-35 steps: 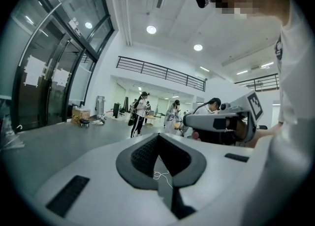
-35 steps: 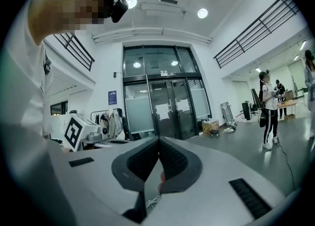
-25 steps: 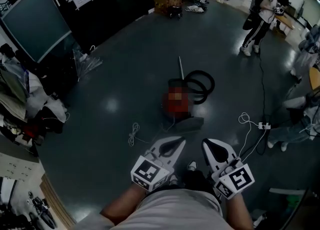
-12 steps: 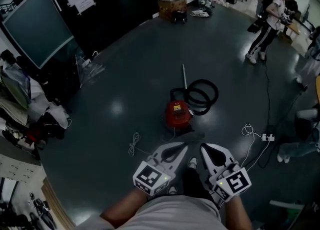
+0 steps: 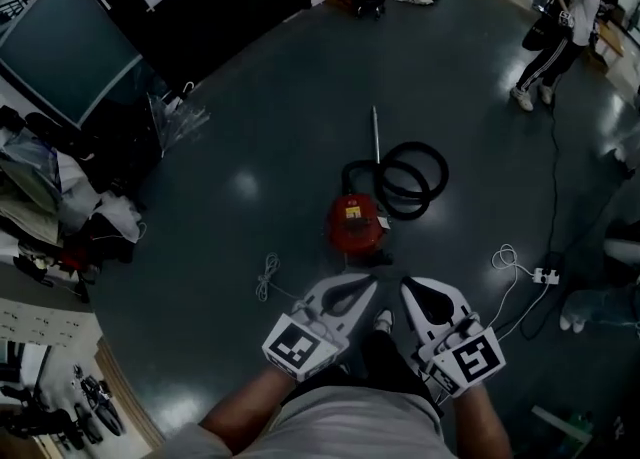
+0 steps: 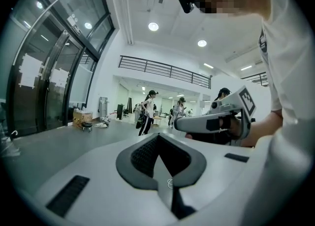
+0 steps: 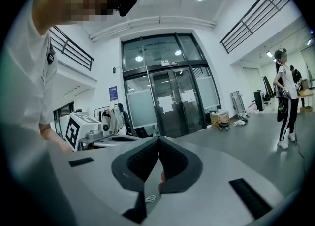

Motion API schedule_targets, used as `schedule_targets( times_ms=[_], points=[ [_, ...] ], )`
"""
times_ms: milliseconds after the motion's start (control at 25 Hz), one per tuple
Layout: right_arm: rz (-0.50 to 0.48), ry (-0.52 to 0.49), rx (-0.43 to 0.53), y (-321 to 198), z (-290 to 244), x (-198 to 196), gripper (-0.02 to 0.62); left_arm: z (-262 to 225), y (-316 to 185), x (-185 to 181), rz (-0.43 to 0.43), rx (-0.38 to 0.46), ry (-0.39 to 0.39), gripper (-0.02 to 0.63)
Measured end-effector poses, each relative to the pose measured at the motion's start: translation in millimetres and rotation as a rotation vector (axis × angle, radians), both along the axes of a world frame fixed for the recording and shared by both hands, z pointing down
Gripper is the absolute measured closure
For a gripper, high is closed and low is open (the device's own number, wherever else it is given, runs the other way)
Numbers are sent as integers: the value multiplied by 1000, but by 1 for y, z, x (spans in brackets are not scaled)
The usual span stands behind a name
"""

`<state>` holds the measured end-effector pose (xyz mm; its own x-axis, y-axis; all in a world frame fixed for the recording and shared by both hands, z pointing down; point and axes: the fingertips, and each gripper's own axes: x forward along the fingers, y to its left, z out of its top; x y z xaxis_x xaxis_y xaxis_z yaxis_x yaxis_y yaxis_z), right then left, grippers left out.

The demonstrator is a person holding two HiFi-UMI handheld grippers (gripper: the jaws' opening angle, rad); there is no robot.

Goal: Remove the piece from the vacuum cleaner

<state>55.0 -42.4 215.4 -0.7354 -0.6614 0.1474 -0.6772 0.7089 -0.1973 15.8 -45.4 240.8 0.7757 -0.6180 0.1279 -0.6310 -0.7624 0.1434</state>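
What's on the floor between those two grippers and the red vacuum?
In the head view, mostly bare floor separates the left gripper and right gripper from the vacuum; a dim dark shape sits at its near side.

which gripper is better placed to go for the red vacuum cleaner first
Left, marginally: the left gripper points almost straight at the vacuum cleaner, while the right gripper sits off to its side. Both are shut, empty and short of it.

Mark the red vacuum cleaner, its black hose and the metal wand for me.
Red vacuum cleaner (image 5: 355,224): head view, top of its red body.
Black hose (image 5: 411,146): head view, far arc of the coil.
Metal wand (image 5: 376,132): head view, middle of the tube.
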Motion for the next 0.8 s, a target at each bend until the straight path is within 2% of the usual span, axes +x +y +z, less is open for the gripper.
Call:
schedule_targets(
  times_ms=[240, 440, 640, 800],
  points=[
    [-56, 12, -39, -48, 39, 5, 578, 36, -54, 0, -48, -65, 3, 601],
    [-44, 82, -103, -74, 99, -1, 578, 83, -80, -9, -49, -101, -16, 601],
    [-52, 163, -189, -91, 210, -8, 578, 176, -103, -18, -2, -151, -82, 601],
    [-50, 269, -278, -100, 319, -4, 577, 250, -112, -16, 58, -175, -122, 601]
  ],
)
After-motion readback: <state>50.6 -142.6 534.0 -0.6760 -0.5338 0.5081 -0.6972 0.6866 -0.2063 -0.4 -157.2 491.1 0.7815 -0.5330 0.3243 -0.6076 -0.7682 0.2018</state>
